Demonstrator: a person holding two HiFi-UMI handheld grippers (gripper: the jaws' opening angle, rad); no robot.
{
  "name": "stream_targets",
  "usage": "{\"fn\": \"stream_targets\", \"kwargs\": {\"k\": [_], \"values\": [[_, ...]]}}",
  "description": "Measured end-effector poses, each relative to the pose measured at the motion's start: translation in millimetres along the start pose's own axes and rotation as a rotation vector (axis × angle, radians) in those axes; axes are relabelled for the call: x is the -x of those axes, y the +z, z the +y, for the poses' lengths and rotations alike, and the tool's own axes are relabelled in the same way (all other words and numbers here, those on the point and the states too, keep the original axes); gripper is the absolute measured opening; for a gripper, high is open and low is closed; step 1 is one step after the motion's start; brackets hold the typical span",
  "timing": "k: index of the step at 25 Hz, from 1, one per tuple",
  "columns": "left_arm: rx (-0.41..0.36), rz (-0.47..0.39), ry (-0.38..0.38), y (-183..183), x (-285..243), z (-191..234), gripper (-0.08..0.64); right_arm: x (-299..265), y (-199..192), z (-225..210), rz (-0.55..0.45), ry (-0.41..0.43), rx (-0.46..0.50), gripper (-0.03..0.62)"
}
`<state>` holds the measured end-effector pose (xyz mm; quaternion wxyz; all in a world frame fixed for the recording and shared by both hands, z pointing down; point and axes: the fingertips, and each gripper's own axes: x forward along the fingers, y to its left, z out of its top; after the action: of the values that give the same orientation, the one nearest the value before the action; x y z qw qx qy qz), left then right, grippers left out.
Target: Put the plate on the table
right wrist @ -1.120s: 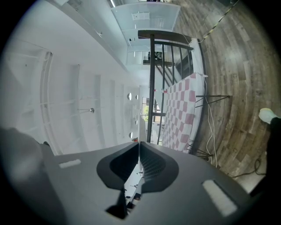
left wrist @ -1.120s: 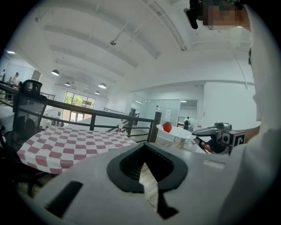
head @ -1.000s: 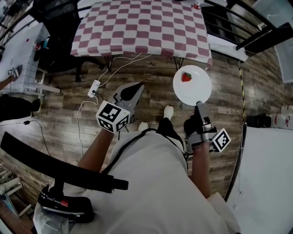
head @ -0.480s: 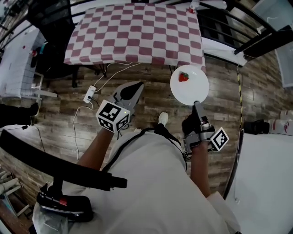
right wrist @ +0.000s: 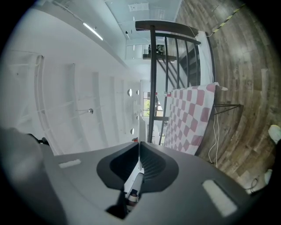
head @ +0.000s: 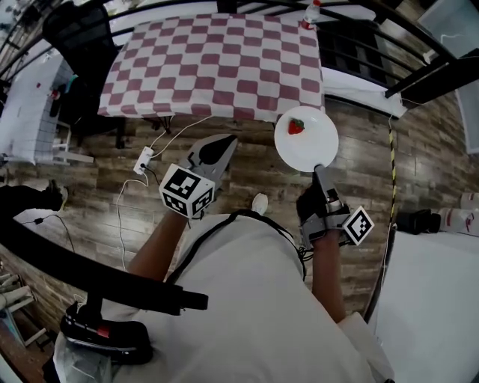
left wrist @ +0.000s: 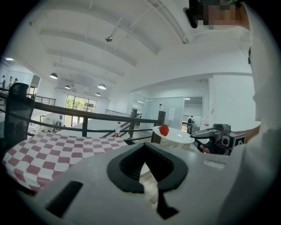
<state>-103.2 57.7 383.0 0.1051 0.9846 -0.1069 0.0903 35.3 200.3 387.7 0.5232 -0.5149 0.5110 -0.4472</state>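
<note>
My right gripper (head: 320, 169) has its jaws pinched together on the near rim of the plate (head: 307, 142). In the right gripper view (right wrist: 138, 143) the rim shows only as a thin white edge running out between them. From that grip the plate reaches straight ahead of the jaws, held level in the air over the wooden floor (head: 247, 176). A strawberry (head: 297, 126) sits on its far half, a little left of the jaw line. The plate is round, so it has no long axis to line up. What counts is the table (head: 217, 60), whose near edge runs crosswise just beyond the plate's far rim, with most of the checked top ahead and to the left of the jaws. I judge the carry must go forward and leftward. My left gripper (head: 223, 142) hangs to the left, jaws closed on nothing and tips pointing at the same table edge, but the right one has the load. A bottle (head: 312, 10) stands at the table's far right corner, its label too small to read. I can read no writing anywhere, only the square black-and-white markers on my gripper cubes (head: 186, 192).
</note>
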Motion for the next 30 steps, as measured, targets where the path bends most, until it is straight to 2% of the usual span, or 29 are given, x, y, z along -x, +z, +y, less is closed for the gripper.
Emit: {"fn": "stream_targets", "kwargs": {"k": [8, 15, 30], "values": [[0.014, -0.013, 0.05, 2.8, -46.1, -11.5, 0.005, -7.5, 47.1, -15.1, 0.06, -0.001, -0.016, 0.018], [0.034, -0.008, 0.094, -3.7, -68.5, -20.6, 0.005, -13.0, 73.6, -25.6, 0.108, -0.002, -0.03, 0.018], [0.055, 0.018, 0.148, -15.1, -75.0, -19.8, 0.005, -27.3, 85.8, -31.4, 0.161, 0.001, -0.046, 0.018]]}}
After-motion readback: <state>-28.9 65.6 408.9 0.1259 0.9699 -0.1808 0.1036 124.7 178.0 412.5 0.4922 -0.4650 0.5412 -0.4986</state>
